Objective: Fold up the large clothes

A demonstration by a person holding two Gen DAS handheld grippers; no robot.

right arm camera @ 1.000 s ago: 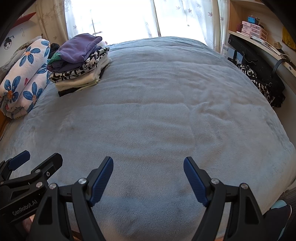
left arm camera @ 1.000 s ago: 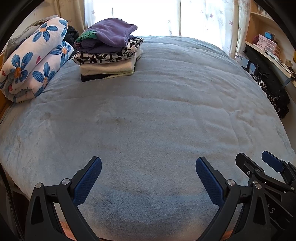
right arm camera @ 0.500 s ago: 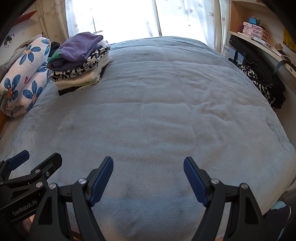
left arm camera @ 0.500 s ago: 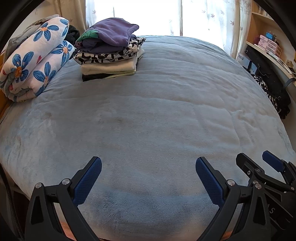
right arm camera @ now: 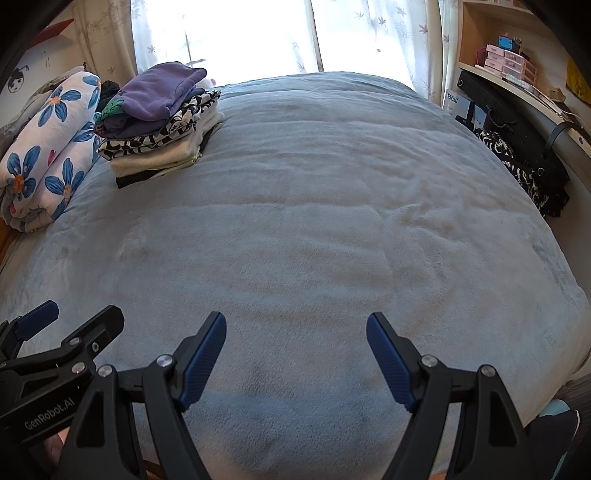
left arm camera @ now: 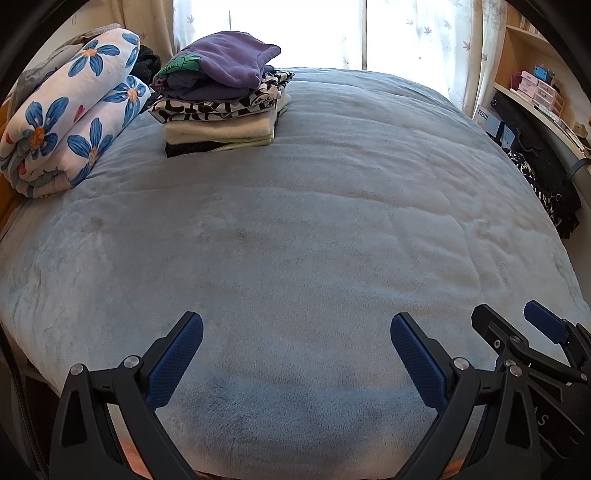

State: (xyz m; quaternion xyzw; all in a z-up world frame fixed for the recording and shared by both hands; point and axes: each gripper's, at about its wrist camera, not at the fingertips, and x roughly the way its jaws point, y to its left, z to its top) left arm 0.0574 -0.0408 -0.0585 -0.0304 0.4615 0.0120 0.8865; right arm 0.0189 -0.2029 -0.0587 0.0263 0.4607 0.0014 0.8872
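A stack of folded clothes [left arm camera: 221, 107] [right arm camera: 159, 125] sits at the far left of the bed, with a purple garment on top, a black-and-white patterned one under it, then cream and dark layers. My left gripper [left arm camera: 295, 328] hangs open over the near edge of the light blue blanket [left arm camera: 314, 221] with nothing between its blue pads. My right gripper [right arm camera: 295, 325] is open too, also empty, beside the left one. Each gripper appears at the edge of the other's view: the right gripper [left arm camera: 517, 325], the left gripper [right arm camera: 70, 317].
A rolled white quilt with blue flowers [left arm camera: 70, 125] [right arm camera: 48, 151] lies left of the stack. A bright curtained window [right arm camera: 229, 33] stands behind the bed. On the right are shelves with small boxes [right arm camera: 506, 62] and dark patterned clothing [right arm camera: 524, 173] hanging by the bed's edge.
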